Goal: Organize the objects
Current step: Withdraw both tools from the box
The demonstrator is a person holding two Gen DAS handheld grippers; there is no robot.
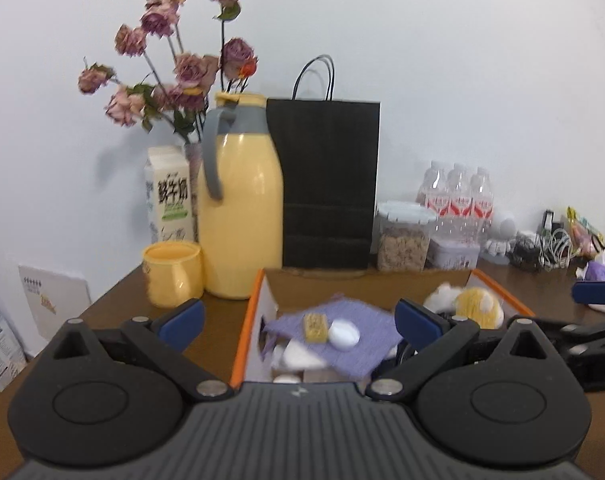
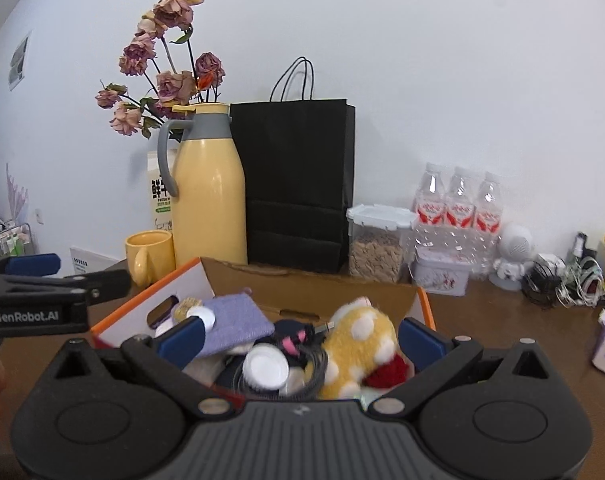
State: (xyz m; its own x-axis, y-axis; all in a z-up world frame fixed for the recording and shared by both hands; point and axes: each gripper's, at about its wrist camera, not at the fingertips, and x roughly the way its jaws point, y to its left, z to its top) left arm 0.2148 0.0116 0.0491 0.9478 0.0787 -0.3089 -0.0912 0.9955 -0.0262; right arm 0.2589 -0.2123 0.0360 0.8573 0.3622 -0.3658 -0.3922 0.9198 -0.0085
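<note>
Apparently well along: box [image 2: 310, 280] near the bench's front edge holds the plush toy [image 2: 358, 344], purple cloth [image 2: 238, 320], white lids. Left tongs [image 1: 298, 320] and right tongs [image 2: 300, 338] both gape wide, empty, over it. Bench's right end looks unsorted.

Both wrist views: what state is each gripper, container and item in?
Left gripper: jaws open, empty.
Right gripper: jaws open, empty.
Orange-edged cardboard box: open, filled.
Purple knitted cloth: lying in box under a white round cap.
Yellow spotted plush toy: lying in box.
Yellow thermos jug: upright, lid closed.
Yellow mug: upright.
Black paper bag: standing.
Clear lidded jar: closed, part-filled.
</note>
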